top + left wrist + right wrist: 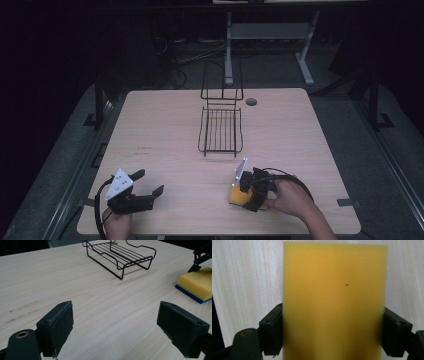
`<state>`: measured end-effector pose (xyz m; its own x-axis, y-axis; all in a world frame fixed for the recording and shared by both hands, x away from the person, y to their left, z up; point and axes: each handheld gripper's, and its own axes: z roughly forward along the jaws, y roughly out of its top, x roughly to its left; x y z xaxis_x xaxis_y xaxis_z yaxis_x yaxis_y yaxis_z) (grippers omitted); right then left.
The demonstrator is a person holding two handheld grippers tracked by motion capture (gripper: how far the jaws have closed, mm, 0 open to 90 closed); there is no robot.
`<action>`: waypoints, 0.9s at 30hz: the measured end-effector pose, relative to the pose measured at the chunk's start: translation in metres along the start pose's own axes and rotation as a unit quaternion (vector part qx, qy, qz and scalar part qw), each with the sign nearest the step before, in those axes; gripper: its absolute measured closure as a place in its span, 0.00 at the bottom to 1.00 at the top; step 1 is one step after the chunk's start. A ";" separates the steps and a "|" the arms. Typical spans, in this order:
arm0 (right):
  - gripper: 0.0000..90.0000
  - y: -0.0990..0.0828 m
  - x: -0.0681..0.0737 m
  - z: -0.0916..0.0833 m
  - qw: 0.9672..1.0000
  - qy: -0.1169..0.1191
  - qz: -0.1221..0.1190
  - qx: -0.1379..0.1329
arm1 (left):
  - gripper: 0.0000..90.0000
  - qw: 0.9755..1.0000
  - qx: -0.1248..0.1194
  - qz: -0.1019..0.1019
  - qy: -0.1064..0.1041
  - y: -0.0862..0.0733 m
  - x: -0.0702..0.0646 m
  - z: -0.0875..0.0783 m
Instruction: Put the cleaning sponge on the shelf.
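A yellow sponge with a blue underside lies flat on the wooden table, near the front right. My right gripper is open and straddles it. In the right gripper view the sponge sits between the two jaws, which stand at its long sides without squeezing it. My left gripper hovers open at the front left with nothing between its fingers. From there the sponge shows far right, with the other gripper's dark linkage behind it.
A black wire rack stands at the table's middle, with a tall wire back toward the far edge; it shows in the left gripper view too. A round cable hole is behind it. Dark floor and a desk frame lie beyond.
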<state>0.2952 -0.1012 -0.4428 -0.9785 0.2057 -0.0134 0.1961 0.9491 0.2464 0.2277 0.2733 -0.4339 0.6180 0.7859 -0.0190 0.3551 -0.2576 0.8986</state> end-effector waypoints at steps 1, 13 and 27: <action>0.23 0.000 0.000 0.000 1.000 0.000 0.000 0.000 | 0.14 1.000 -0.001 -0.001 0.000 0.000 0.000 0.000; 0.24 0.000 0.000 -0.001 1.000 0.004 -0.002 -0.001 | 0.14 1.000 -0.002 -0.003 0.001 0.000 0.001 0.000; 0.24 0.018 -0.007 -0.011 1.000 0.004 -0.023 0.005 | 0.14 1.000 -0.004 -0.005 -0.001 0.000 0.001 0.000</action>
<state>0.3051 -0.0887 -0.4276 -0.9869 0.1604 -0.0166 0.1520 0.9598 0.2361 0.2282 0.2737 -0.4340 0.6158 0.7874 -0.0281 0.3559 -0.2462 0.9015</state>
